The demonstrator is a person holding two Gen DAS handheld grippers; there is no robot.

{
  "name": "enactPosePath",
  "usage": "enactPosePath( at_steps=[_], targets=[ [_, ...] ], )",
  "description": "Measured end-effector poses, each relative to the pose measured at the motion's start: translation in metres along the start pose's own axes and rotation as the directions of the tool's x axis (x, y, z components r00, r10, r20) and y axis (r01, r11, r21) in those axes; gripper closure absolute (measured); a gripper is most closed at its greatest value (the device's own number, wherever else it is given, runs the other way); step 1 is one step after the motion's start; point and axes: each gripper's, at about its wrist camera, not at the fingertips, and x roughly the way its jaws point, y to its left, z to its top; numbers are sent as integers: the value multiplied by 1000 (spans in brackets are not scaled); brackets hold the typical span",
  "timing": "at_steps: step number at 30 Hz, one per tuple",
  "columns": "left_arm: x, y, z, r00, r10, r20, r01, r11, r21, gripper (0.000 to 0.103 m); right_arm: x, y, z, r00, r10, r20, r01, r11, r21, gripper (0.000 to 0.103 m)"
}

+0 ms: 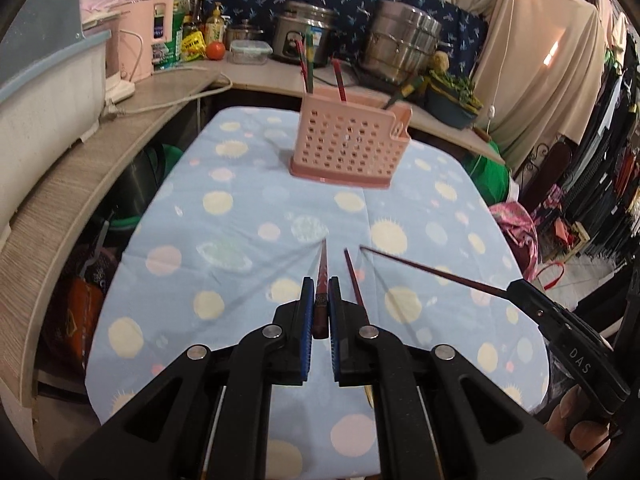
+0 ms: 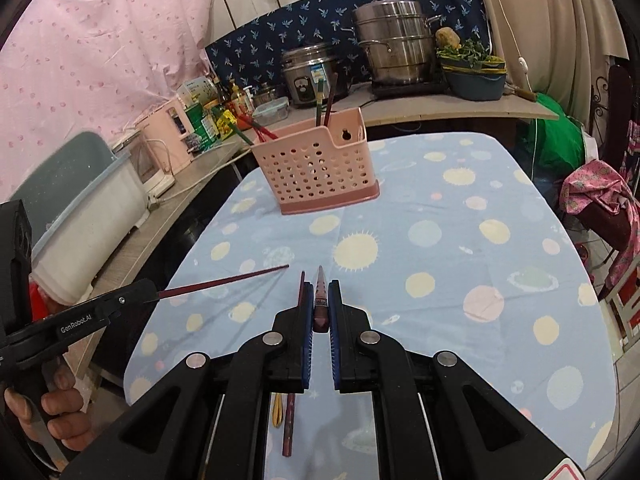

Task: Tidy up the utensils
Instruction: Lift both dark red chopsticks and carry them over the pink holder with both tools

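A pink perforated utensil holder [image 1: 348,140] [image 2: 320,164] stands at the far end of the blue dotted tablecloth [image 1: 240,216] [image 2: 440,240], with several chopsticks upright in it. My left gripper [image 1: 321,284] [image 2: 152,288] is shut on a dark red chopstick [image 1: 322,264] [image 2: 224,280] that points forward, raised above the cloth. My right gripper [image 2: 320,286] [image 1: 514,289] is shut on a second dark red chopstick [image 2: 320,276] [image 1: 432,268], also held above the cloth. A loose chopstick [image 1: 352,276] [image 2: 289,428] lies on the cloth under the grippers.
A curved wooden counter [image 1: 60,184] wraps the left and far sides, bearing a white bin [image 1: 48,92], a pink kettle [image 1: 144,36], a rice cooker [image 2: 308,76] and a steel pot [image 2: 392,44]. Clothes and bags crowd the right side. A small yellow item [image 2: 276,412] lies near the loose chopstick.
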Motion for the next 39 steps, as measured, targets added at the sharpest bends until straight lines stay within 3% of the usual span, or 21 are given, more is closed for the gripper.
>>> enactPosePath(
  at_steps=[7, 24, 32, 39],
  targets=[
    [-10, 0, 34, 996, 13, 83, -13, 1000, 0, 96, -1, -1, 32, 997, -1, 73, 0, 1000, 15, 96],
    [-15, -10, 111, 981, 5, 192, -10, 1000, 22, 96, 11, -1, 109, 982, 45, 185, -54, 998, 43, 96],
    [-28, -26, 173, 954, -32, 297, 27, 999, 21, 96, 14, -6, 161, 961, 76, 267, -99, 992, 72, 96],
    [-36, -47, 234, 912, -53, 406, 42, 998, 36, 96, 22, 0, 214, 935, 102, 340, -135, 988, 74, 96]
  ],
)
